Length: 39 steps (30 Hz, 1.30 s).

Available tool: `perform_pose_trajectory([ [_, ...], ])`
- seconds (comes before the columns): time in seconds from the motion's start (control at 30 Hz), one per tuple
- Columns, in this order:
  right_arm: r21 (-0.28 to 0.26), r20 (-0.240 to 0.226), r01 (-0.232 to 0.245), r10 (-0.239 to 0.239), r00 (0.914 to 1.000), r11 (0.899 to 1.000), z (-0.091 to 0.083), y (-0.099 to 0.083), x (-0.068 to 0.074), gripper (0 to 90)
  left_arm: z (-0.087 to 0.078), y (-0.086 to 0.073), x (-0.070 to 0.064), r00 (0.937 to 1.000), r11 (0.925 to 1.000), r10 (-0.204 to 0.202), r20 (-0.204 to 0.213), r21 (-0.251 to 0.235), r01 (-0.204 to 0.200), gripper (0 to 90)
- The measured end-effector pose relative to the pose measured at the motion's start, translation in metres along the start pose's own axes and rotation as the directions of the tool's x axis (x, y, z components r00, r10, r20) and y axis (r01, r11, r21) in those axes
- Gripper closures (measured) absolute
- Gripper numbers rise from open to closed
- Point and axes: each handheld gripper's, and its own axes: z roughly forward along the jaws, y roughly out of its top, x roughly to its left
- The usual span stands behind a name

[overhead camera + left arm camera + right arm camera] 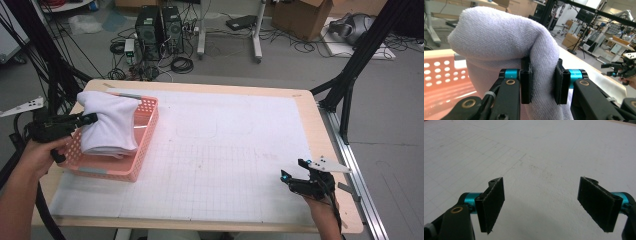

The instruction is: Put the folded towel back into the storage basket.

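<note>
Right claw idles wide and empty low over the desk at the near right. Left claw pinches a fold of the white towel, which hangs over the pink basket at far left, partly inside. Grasp done; towel likely not yet fully settled or released.

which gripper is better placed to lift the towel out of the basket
Left. The left gripper is already clamped on a fold of the white towel over the pink basket. The right gripper sits open over bare mat at the table's far side.
</note>
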Motion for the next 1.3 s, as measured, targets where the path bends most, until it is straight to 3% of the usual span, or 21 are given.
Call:
perform_pose_trajectory([
  [0.33,0.003,0.0,0.0,0.0,1.0,1.0,0.001,0.0,0.001,20.5,0.017,-0.008,0.004,0.9996,0.9994,-0.007,0.027,0.034,0.006,71.7],
  [0.67,0.005,0.001,-0.002,0.002,1.0,1.0,0.001,0.0,0.001,20.5,0.027,-0.013,0.014,0.9988,0.9962,-0.048,0.0,0.073,0.048,70.4],
  [0.8,0.008,0.002,0.001,-0.001,1.0,1.0,0.002,-0.001,0.001,20.6,0.027,-0.014,0.016,0.9975,0.9933,-0.059,-0.039,0.097,0.063,68.1],
  [0.93,0.008,0.0,0.003,-0.003,1.0,1.0,0.002,-0.001,0.001,20.5,0.023,-0.012,0.018,0.9879,0.9881,-0.103,-0.117,0.102,0.115,55.4],
  [1.03,0.006,0.0,0.002,-0.002,1.0,1.0,0.002,0.0,0.002,20.5,0.02,-0.011,0.021,0.973,0.9783,-0.156,-0.17,0.11,0.176,42.4],
  [1.17,0.005,0.002,0.003,-0.003,1.0,1.0,0.002,0.0,0.001,20.6,0.015,-0.009,0.022,0.9652,0.9772,-0.162,-0.205,0.102,0.186,38.6],
  [1.3,0.006,0.003,-0.002,0.002,1.0,1.0,0.002,0.0,0.001,20.5,0.008,-0.005,0.02,0.9587,0.9833,-0.152,-0.24,0.062,0.171,37.7],
])
